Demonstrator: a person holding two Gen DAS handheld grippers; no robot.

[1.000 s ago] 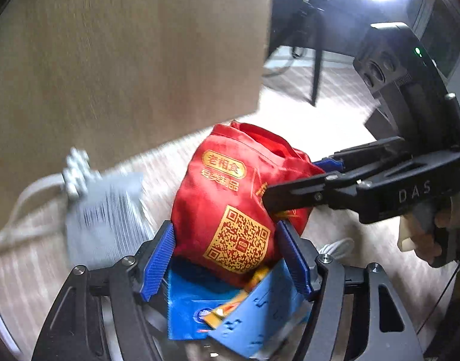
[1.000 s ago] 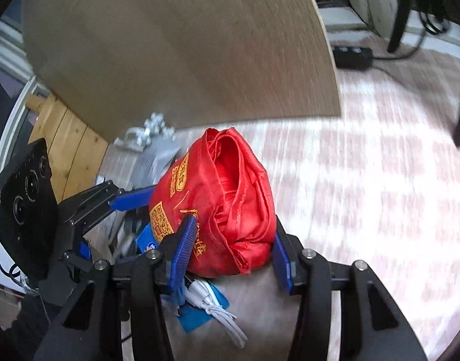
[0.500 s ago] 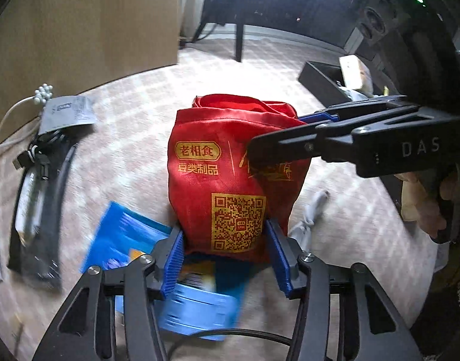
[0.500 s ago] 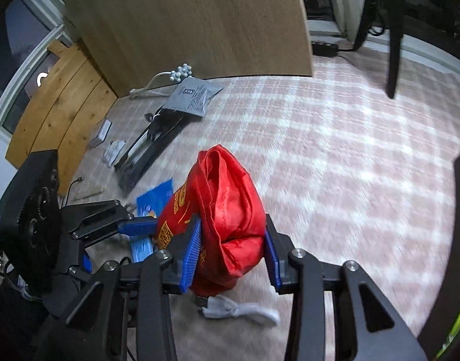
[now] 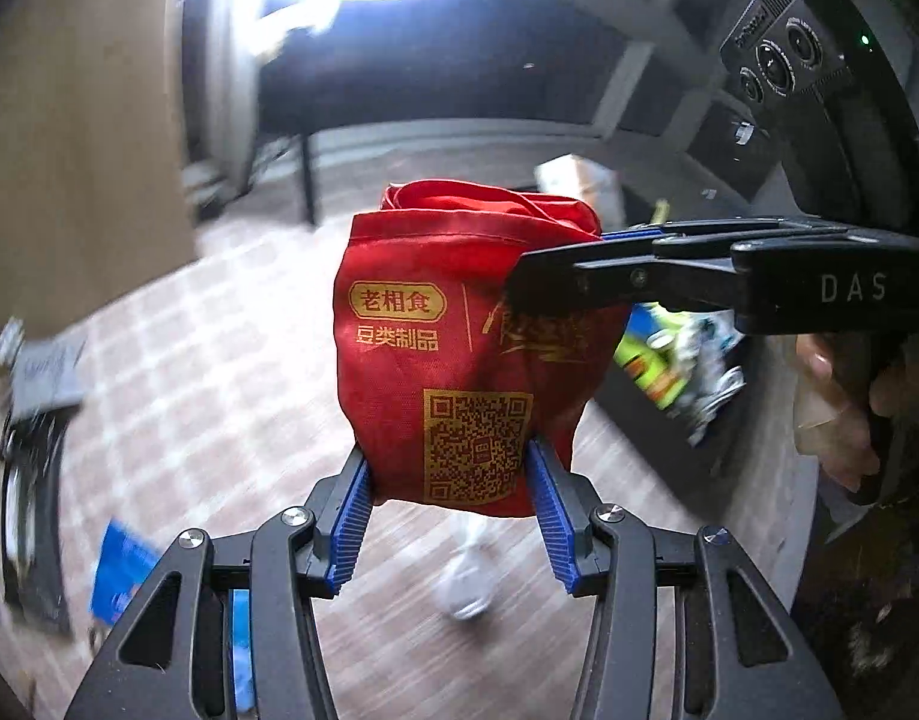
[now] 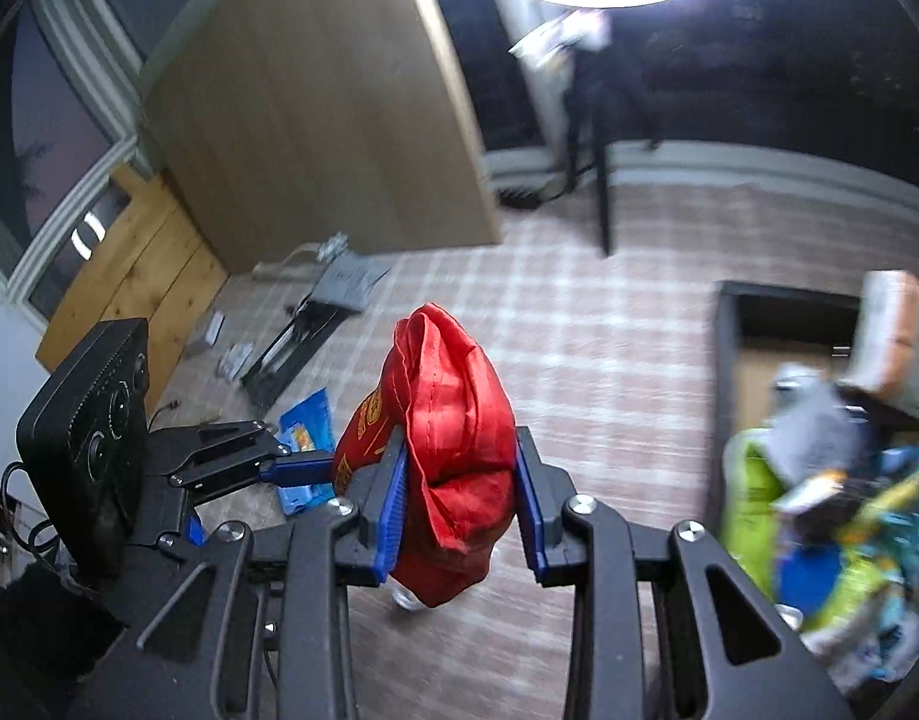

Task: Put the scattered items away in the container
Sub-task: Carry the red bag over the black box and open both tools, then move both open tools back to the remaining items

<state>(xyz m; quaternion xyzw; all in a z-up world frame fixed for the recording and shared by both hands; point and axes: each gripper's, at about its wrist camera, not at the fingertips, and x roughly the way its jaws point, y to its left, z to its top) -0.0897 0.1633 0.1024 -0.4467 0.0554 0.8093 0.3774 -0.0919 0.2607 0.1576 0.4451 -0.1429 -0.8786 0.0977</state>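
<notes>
Nearest in both wrist views is the red cloth bag (image 5: pixel 459 348), lifted clear of the checked floor (image 5: pixel 207 360) and held from two sides at once. The left gripper (image 5: pixel 453 510) has its blue fingers (image 5: pixel 354 516) closed narrow on the bag's bottom edge, just under the printed code. The right gripper (image 6: pixel 462 504) pinches the bag's bunched side, its fingers (image 6: pixel 393 510) pressed into the cloth.

Judging by this, the step in hand is the carry: the bag is up and on its way to the container (image 6: pixel 723 396), the dark-walled box to the right of the bag that is already crowded with bright packets (image 6: pixel 753 492). The next move would call for swinging the bag over that box's rim, lowering it onto the pile, then opening both pairs of fingers together so the cloth drops in and does not snag on either one.

Below the bag a white lump (image 5: pixel 468 582) lies on the floor, too blurred to name. To the bag's left lie a blue packet (image 6: pixel 306 432), then a long black item (image 6: pixel 291 354) and a grey pouch (image 6: pixel 345 282) farther off, all waiting to be tidied. What the bag holds cannot be seen, and the container's right side is cut off by the frame edge and smeared by motion.
</notes>
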